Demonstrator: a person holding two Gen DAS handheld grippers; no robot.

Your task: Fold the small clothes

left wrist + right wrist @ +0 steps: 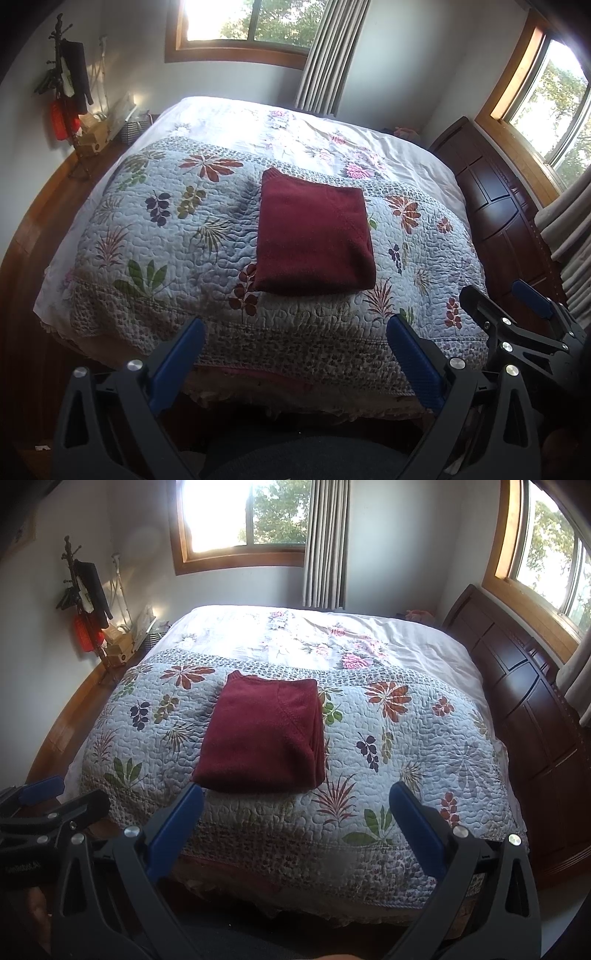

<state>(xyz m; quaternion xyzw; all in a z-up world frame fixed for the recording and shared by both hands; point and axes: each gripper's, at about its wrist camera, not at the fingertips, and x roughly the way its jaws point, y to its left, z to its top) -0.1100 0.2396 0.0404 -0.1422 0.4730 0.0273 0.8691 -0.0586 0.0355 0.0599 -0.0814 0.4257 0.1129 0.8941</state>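
A dark red knitted garment (314, 236) lay folded into a thick, near-rectangular packet in the middle of the quilted bedspread (177, 236), well clear of the near edge of the bed, while we held both tools back over that edge. Our left gripper (295, 354) was released, its blue-padded fingers (177, 365) spread wide with nothing between them; our right gripper (295, 823) hung likewise splayed and empty, short of the garment's near fold. We judged the piece soft, limp and fairly light, with a fuzzy knit that should grip rubbery pads well and not slip, though its stacked layers looked likely to slide apart or sag if lifted by one corner. The rounded near fold seemed the firmest place to pinch, one gripper at each near corner, catching all layers together; the right side, where the layer edges showed in the right wrist view, looked the loosest. A raised seam ran diagonally across the top face. Beneath it the quilt was stitched in puffy pebble patterns and printed with leaves and flowers, a yielding surface that we expected to give under downward pressure. A dark wooden headboard (524, 701) stood along the right side of the bed, hard and panelled.
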